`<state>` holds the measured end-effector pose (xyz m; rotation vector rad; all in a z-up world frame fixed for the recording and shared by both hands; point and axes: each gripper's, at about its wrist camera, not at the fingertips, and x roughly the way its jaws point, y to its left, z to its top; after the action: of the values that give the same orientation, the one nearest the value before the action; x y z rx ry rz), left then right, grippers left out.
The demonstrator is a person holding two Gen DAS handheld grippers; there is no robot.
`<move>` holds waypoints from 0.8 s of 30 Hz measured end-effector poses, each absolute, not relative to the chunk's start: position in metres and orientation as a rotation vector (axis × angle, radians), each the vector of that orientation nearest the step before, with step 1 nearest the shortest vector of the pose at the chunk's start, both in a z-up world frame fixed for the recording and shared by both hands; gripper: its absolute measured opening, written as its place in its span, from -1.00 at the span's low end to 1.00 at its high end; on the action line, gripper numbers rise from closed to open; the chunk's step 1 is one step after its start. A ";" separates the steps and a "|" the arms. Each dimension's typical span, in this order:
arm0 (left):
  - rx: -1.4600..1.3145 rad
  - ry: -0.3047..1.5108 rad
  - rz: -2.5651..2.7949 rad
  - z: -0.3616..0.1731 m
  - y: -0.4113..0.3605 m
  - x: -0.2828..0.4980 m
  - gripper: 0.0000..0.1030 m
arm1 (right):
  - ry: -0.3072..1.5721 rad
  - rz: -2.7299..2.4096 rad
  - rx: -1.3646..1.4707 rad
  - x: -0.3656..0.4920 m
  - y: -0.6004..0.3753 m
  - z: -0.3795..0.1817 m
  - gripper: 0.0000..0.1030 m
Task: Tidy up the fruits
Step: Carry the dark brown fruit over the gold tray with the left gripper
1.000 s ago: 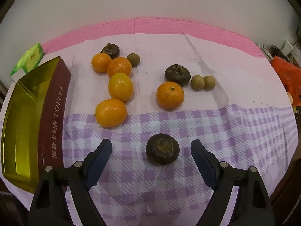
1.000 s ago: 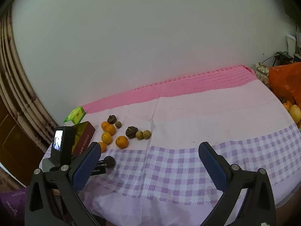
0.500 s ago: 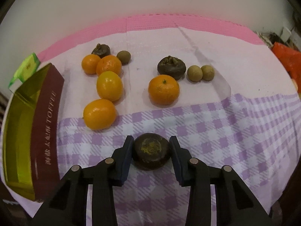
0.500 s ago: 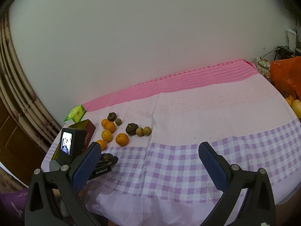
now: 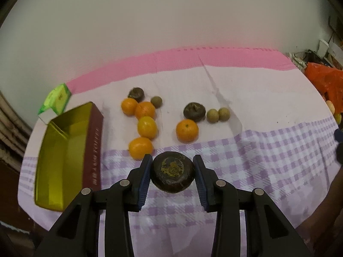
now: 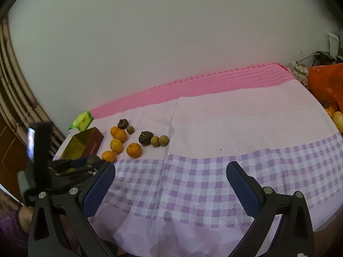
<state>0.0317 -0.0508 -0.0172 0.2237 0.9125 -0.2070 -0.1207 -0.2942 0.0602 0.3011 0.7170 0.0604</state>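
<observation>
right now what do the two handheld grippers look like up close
Both match. The left gripper and the right gripper each have two angular matte black plastic fingers with triangular cutouts, round silver pivot pins at the joints, and flat dark blue textured pads on the inner faces. No cables, markings or sleeves are visible.
</observation>
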 end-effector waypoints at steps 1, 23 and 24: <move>0.223 0.906 -0.202 -0.013 -0.049 0.030 -0.23 | 0.723 0.061 0.300 -0.120 -0.293 0.058 1.00; 0.206 0.836 -0.094 0.016 0.003 0.027 -0.23 | 0.808 0.074 0.150 -0.113 -0.255 0.023 1.00; 0.205 0.835 -0.092 0.017 0.005 0.028 -0.23 | 0.816 0.075 0.150 -0.113 -0.254 0.021 1.00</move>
<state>0.0277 0.0053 0.0167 0.2049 0.8354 -0.0918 -0.1127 -0.2543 0.0212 0.1503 0.8156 0.0746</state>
